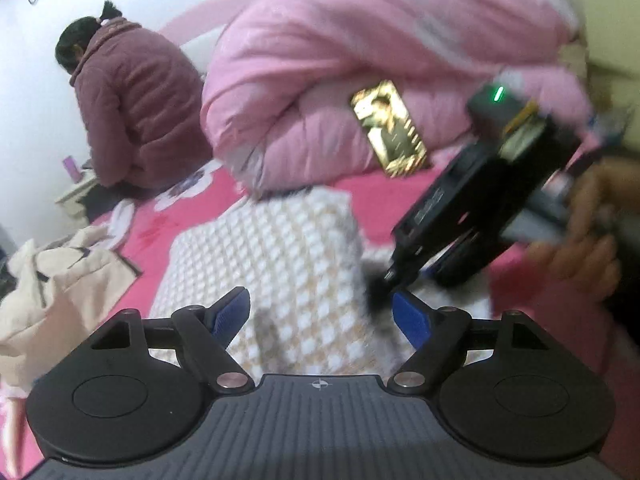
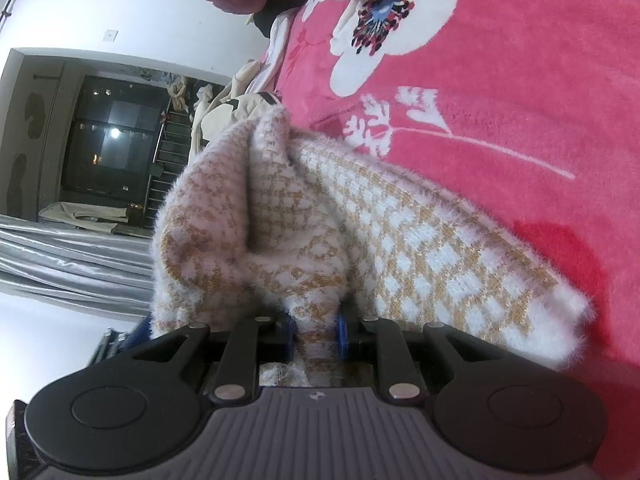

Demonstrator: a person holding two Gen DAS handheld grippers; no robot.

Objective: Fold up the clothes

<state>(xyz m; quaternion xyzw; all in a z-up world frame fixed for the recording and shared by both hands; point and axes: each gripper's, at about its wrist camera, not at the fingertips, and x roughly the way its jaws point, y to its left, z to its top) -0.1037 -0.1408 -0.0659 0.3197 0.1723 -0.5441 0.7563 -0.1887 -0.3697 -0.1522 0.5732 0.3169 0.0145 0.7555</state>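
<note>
Fuzzy white-and-tan sweater (image 2: pixel 360 240) lies on the pink blanket (image 2: pixel 500 100); the right claw (image 2: pixel 316 340) pinches a bunched fold, its far edge free; the left claw (image 1: pixel 320 316) is spread wide above the sweater, with bare blanket beside it.

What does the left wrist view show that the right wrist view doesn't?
Only the left wrist view: the open left gripper, the right gripper's body from outside, a pink duvet, a phone, a seated person.
Only the right wrist view: the right gripper shut on the sweater, a dark window.
Both: the checked sweater, the pink floral blanket, a cream garment.
</note>
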